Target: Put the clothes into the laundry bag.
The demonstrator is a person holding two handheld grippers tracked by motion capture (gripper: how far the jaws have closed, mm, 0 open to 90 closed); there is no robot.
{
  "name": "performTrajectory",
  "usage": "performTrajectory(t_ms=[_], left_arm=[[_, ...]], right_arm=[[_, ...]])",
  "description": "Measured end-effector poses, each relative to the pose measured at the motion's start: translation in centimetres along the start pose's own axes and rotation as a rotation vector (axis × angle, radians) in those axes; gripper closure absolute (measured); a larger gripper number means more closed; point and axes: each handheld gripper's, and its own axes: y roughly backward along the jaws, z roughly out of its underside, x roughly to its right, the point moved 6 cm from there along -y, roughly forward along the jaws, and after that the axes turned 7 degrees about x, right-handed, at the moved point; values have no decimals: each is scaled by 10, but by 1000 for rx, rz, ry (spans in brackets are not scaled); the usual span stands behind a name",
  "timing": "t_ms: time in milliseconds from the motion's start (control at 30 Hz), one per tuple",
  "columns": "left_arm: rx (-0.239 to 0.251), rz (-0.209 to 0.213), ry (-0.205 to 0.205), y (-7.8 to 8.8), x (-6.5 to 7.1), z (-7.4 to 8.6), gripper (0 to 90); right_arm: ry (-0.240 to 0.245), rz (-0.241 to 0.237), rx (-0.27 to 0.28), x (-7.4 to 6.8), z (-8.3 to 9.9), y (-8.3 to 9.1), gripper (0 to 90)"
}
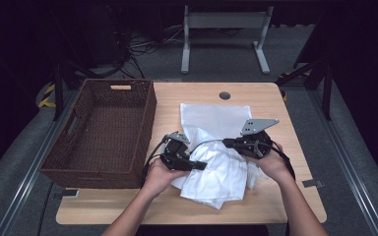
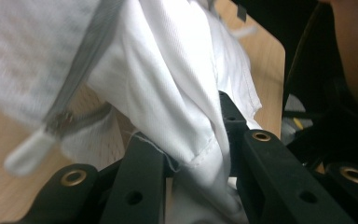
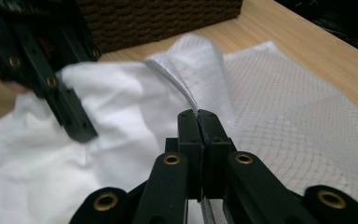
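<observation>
A white cloth lies bunched on the near part of the table, partly inside a white mesh bag spread flat behind it. My left gripper is shut on a fold of the white cloth, which runs between its jaws. The mesh bag and its zipper pull hang beside it. My right gripper is shut on the bag's zipper edge, lifted off the table. The rest of the mesh bag lies flat to its right. The left gripper sits on the white cloth.
A dark wicker basket stands on the left part of the wooden table, close to the left hand. The basket's wall is just behind the cloth. A grey table frame stands on the floor beyond.
</observation>
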Motion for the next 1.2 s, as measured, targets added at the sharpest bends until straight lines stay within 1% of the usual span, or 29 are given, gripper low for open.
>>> performTrajectory(t_ms=[33,133,167,233,300,400,433,567,633,667,700,733,767,800,833,867,900,967,1033,1067,1100,1200], left_arm=[[14,-6,12,2,-2,-1,772],[49,-24,30,7,-7,-3,772],[66,-25,43,9,-9,-3,772],[82,-47,50,10,-11,-4,772],[94,-60,59,9,-13,-4,772],[107,-90,62,7,-15,-4,771],[110,-93,62,6,-15,-4,771],[130,-120,68,0,-14,-5,770],[133,-122,66,-2,-14,-4,769],[129,-126,69,-7,-13,-2,767],[129,-126,69,-7,-13,-2,764],[121,-142,59,-9,-14,1,755],[110,-157,54,-8,-14,2,741],[110,-157,54,-8,-14,2,721],[109,-172,46,-7,-14,2,721],[106,-198,29,-4,-14,1,695],[104,-221,16,-1,-13,1,656],[90,-254,-14,6,-11,-1,591],[89,-288,-23,15,-6,-4,502],[90,-297,-31,18,-5,-5,480],[97,-314,-42,22,-3,-7,471],[90,-355,-61,32,1,-11,464]], right_arm=[[-1,0,-6,0,1,0,888],[-4,-4,-19,0,3,-1,888],[-3,-8,-20,0,3,-1,888],[3,-22,-27,-4,3,-3,888],[7,-34,-28,-7,2,-5,888],[15,-59,-25,-14,1,-9,888],[15,-72,-22,-17,0,-11,888],[31,-102,-22,-26,-3,-19,888],[35,-126,-15,-33,-5,-22,888],[42,-137,-19,-36,-5,-25,886],[42,-137,-19,-36,-5,-25,886],[57,-133,-37,-38,-3,-28,886],[56,-124,-47,-36,-1,-29,886],[56,-124,-47,-36,-1,-29,886],[47,-115,-50,-33,2,-29,886],[40,-108,-51,-30,3,-29,886],[29,-98,-56,-26,6,-28,886],[10,-87,-49,-21,8,-25,886],[-2,-80,-43,-16,10,-23,886],[-6,-81,-41,-15,10,-23,886],[-7,-79,-41,-14,10,-23,886],[-10,-76,-44,-13,11,-23,886]])
